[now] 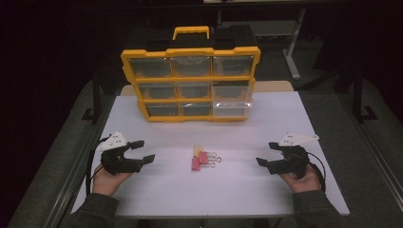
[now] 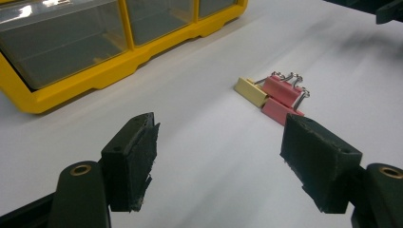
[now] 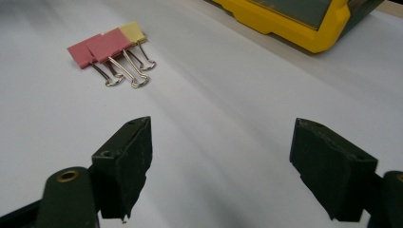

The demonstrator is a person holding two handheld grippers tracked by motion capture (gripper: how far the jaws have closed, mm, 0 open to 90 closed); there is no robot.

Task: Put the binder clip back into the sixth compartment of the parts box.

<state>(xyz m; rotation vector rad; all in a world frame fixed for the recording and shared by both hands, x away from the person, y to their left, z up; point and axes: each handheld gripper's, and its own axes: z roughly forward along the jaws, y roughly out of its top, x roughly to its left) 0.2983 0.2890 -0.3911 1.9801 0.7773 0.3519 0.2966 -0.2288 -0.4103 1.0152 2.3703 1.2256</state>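
Three small binder clips (image 1: 203, 158), two pink and one pale yellow, lie untouched in front of a yellow plastic drawer organiser (image 1: 190, 85), flanked by the empty, spread-jawed left gripper (image 1: 140, 151) and right gripper (image 1: 267, 153); nothing has begun.

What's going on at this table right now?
A person sits at a white table with a two-jaw gripper in each hand. The left gripper and the right gripper are both open, hold nothing, and sit at opposite sides of the table. Between them lie three binder clips in a tight cluster, two pink binder clips and a yellow binder clip. A yellow drawer organizer with clear drawers stands upright at the far side. Nothing has been picked up.
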